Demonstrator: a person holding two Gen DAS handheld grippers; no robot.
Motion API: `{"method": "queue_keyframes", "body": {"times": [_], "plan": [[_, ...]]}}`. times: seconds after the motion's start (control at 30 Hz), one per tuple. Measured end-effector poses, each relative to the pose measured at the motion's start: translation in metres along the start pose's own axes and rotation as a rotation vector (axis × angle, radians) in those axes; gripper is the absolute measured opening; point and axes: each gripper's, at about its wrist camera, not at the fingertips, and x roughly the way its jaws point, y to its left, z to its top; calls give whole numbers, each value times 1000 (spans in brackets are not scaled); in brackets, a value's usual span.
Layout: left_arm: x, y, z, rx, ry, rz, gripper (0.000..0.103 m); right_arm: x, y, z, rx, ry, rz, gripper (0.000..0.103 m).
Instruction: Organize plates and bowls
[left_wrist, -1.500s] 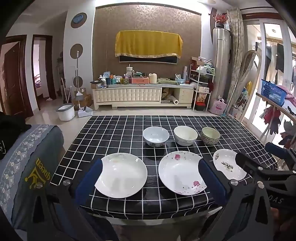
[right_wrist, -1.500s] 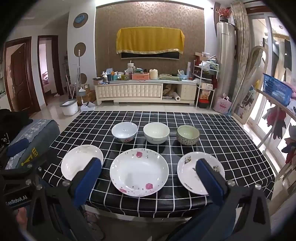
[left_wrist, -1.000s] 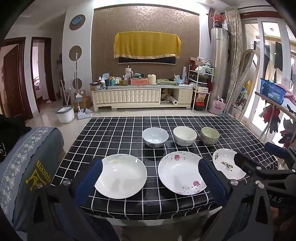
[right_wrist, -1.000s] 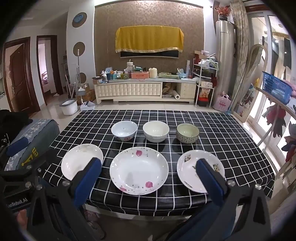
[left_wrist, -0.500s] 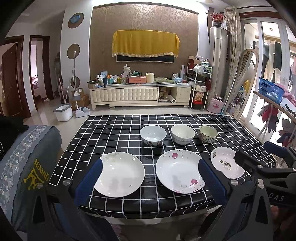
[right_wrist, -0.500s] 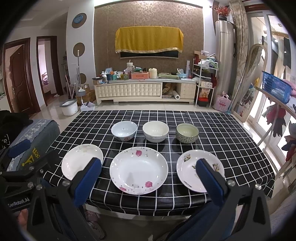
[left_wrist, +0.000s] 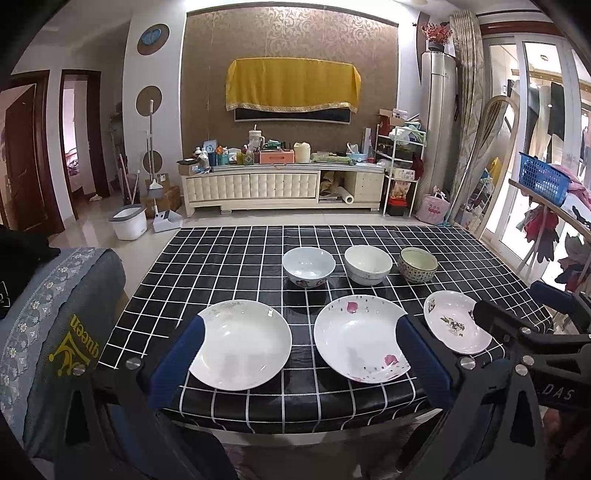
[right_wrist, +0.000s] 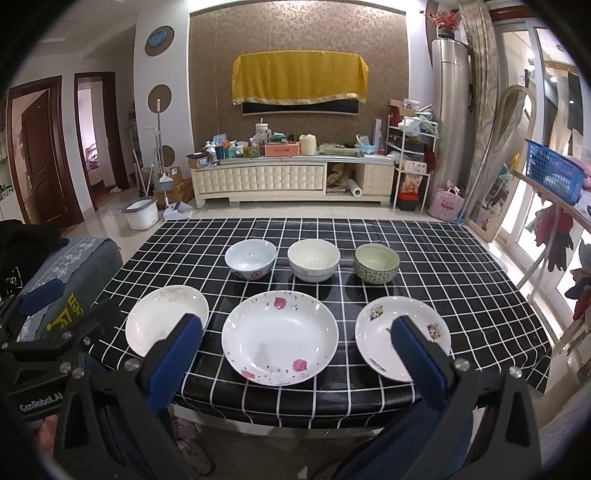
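Three plates lie along the near edge of the black checked table: a plain white plate at left, a larger plate with pink petals in the middle, and a plate with small pictures at right. Behind them stand a bluish bowl, a cream bowl and a green patterned bowl. My left gripper is open and empty, held before the table edge between the plain plate and the petal plate. My right gripper is open and empty, framing the petal plate.
A sofa arm with a grey embroidered cover sits left of the table. A TV cabinet stands across the floor behind. A drying rack with a blue basket is at right.
Both grippers have shifted only slightly; the views have drifted a little. The plates and bowls have not moved, and both grippers stay open.
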Motion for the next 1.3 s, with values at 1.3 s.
{"method": "queue_keyframes", "body": {"times": [1.3], "plan": [[1, 0, -3, 27, -1, 19, 102, 2, 0, 1, 6, -3, 22, 103]]}}
